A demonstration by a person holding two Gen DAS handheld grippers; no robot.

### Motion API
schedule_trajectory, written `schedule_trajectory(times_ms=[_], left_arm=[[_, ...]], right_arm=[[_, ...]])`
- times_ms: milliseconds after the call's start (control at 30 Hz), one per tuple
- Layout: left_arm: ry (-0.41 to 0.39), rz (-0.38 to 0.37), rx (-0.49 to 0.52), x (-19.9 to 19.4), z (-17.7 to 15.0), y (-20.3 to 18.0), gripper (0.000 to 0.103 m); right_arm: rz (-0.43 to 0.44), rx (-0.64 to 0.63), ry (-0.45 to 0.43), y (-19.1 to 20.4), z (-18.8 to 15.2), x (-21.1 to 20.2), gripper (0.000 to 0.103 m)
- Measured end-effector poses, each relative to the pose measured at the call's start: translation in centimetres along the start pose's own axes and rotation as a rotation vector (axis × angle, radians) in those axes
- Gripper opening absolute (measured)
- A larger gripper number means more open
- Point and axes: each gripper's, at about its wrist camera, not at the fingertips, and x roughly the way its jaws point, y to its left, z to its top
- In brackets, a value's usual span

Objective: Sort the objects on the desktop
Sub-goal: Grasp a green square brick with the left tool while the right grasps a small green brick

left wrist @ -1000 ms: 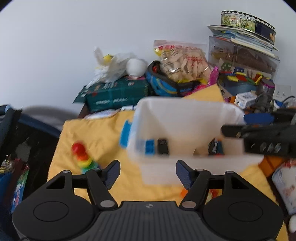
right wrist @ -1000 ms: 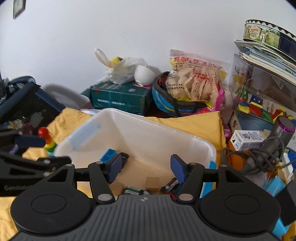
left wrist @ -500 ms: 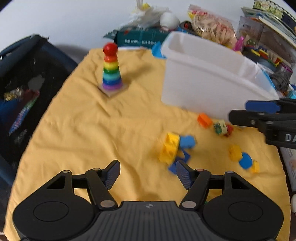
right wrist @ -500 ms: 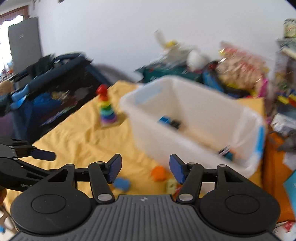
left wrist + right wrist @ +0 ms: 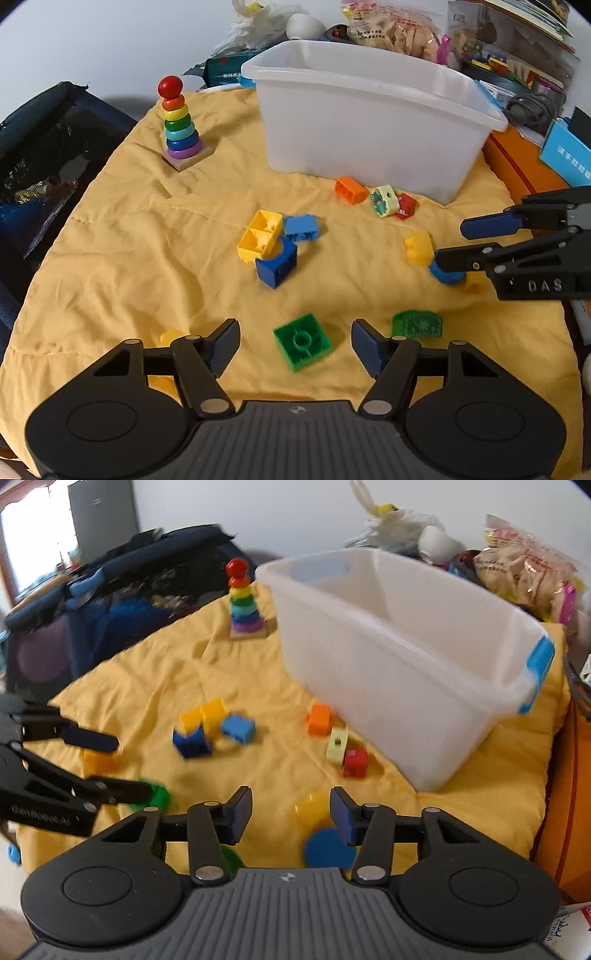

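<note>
The left gripper (image 5: 293, 341) hangs wide open over a green square block (image 5: 302, 346) on the yellow cloth (image 5: 147, 258), touching nothing. The right gripper (image 5: 291, 812), empty, has just been narrowing above what looks like a yellow block (image 5: 312, 806) and a blue disc (image 5: 327, 849). The white bin (image 5: 369, 122) stands far right, more blocks scattered before it

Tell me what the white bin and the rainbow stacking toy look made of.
White bin: seemingly plastic, semi-gloss, with slightly translucent walls and a molded rim. Rainbow stacking toy: probably painted wood; its glossy rings stand on a bare tan square base, though plastic rings cannot be ruled out.
</note>
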Motion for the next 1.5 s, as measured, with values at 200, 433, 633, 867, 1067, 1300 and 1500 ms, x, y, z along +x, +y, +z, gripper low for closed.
schedule_trajectory(times_ms=[200, 433, 633, 867, 1067, 1300, 1500], left_arm=[[0.031, -0.015, -0.053, 1.1, -0.7, 0.2, 0.070], [0.032, -0.035, -0.059, 2.2, -0.3, 0.2, 0.068], [0.103, -0.073, -0.060, 4.2, 0.0, 0.8, 0.043], [0.088, -0.108, -0.108, 4.1, -0.8, 2.6, 0.043], [0.092, -0.103, -0.092, 4.0, -0.8, 2.4, 0.043], [0.094, -0.095, -0.074, 3.8, -0.9, 2.1, 0.043], [0.043, -0.161, -0.104, 1.9, 1.0, 2.0, 0.042]], right_arm=[[0.024, -0.038, 0.016, -0.9, -0.8, 0.2, 0.046], [0.126, -0.139, 0.033, 1.0, -1.1, -0.2, 0.034], [0.159, -0.128, 0.073, 2.2, -1.6, 1.0, 0.030], [0.170, -0.202, 0.094, 4.1, -3.1, 1.5, 0.025], [0.220, -0.250, 0.108, 4.7, -2.7, 0.7, 0.025], [0.194, -0.243, 0.073, 4.5, -2.0, 1.0, 0.046], [0.213, -0.180, 0.130, 3.5, -2.1, 2.9, 0.024]])
